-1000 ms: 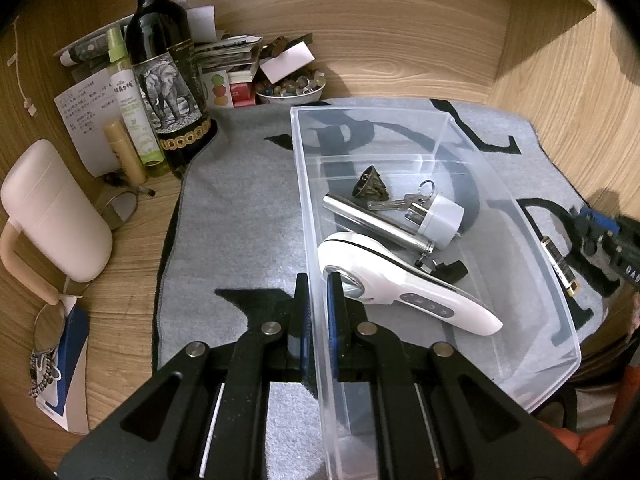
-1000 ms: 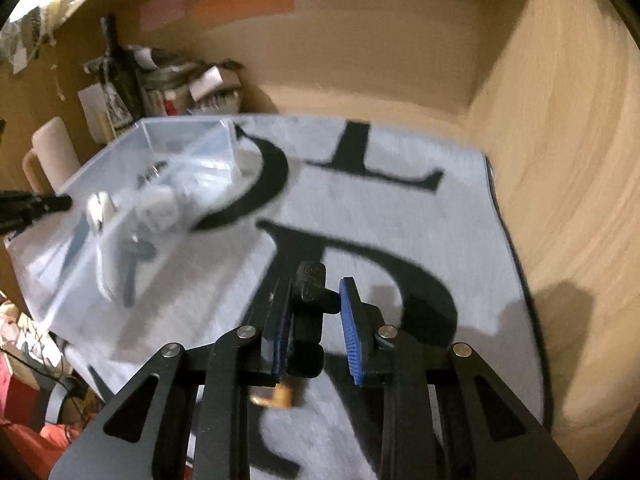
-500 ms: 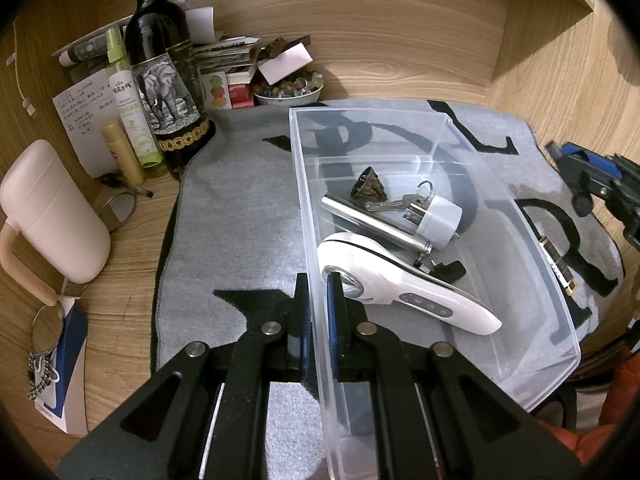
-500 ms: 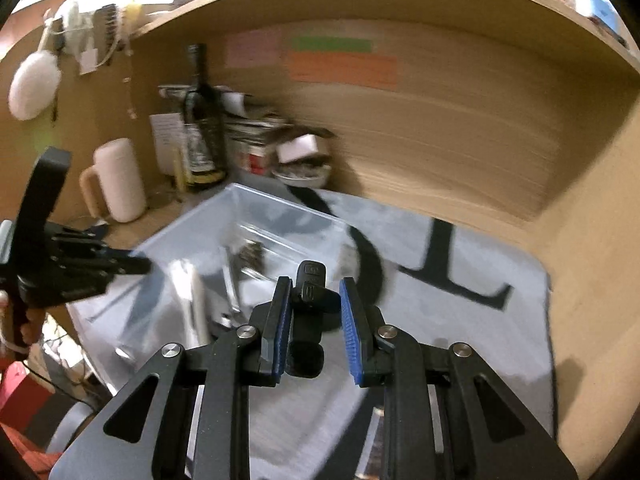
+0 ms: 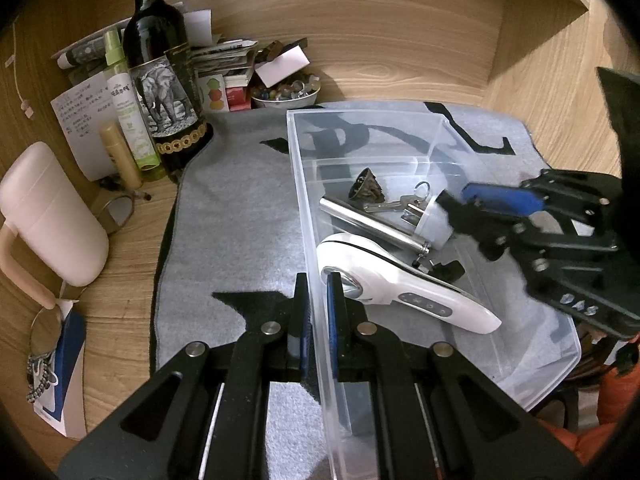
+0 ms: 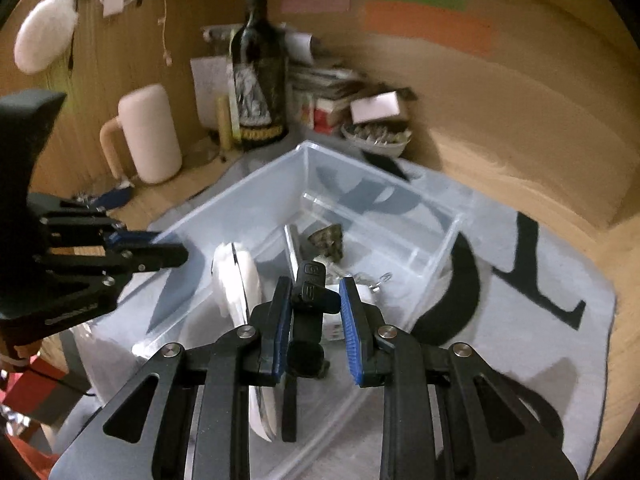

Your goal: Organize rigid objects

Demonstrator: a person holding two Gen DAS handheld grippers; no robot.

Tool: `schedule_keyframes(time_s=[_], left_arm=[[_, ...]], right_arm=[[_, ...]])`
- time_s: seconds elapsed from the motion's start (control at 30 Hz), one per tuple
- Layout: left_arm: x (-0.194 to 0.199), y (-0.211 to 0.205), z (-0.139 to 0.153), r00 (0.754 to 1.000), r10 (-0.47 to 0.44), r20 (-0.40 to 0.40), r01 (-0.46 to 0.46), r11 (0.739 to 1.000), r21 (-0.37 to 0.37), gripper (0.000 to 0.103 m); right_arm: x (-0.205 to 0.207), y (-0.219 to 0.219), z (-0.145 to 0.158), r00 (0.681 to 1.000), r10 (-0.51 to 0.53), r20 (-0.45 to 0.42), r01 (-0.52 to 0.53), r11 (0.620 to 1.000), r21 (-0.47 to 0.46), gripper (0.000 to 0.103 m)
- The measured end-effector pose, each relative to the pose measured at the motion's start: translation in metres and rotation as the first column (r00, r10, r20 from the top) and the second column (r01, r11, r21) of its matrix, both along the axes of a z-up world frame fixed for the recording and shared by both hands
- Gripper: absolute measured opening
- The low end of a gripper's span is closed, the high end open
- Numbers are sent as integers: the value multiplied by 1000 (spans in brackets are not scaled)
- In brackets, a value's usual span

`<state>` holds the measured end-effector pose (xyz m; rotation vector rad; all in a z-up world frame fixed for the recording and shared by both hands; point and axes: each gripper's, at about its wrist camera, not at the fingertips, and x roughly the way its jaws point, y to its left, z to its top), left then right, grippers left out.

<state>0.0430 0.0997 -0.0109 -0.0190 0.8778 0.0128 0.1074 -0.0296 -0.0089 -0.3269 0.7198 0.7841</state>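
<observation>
A clear plastic bin (image 5: 400, 116) stands on a grey mat (image 5: 236, 216). My left gripper (image 5: 318, 308) is shut on the bin's near left wall. In the bin lie a white handheld device (image 5: 404, 284), a steel tube (image 5: 368, 220), keys (image 5: 404, 202), a white plug (image 5: 434, 220) and a dark cone (image 5: 368, 186). My right gripper (image 6: 314, 308) is shut on a small black object (image 6: 310, 292) and hangs over the bin (image 6: 304, 152). It also shows in the left wrist view (image 5: 476, 208), above the white plug.
A wine bottle (image 5: 164, 76), a spray bottle (image 5: 128, 108), a pink mug (image 5: 48, 216), papers and a bowl of small items (image 5: 286, 94) stand at the back left. Wooden walls enclose the desk at the back and right.
My right gripper has carried the black object from the mat at the right up and leftward, over the bin. My left gripper has kept its hold on the bin wall.
</observation>
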Motion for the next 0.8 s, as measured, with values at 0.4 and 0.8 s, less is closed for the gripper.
schedule_keyframes(time_s=[0.4,0.8], left_arm=[[0,-1,0,1000,-3,4,3,1000,0,7],[0,-1,0,1000,-2,3,2,1000,1,7]], right_arm=[[5,6,-3,999,-19,-40,18,1000,-16,44],[-2,-25,14,997,-72,-3,73,997,31,59]])
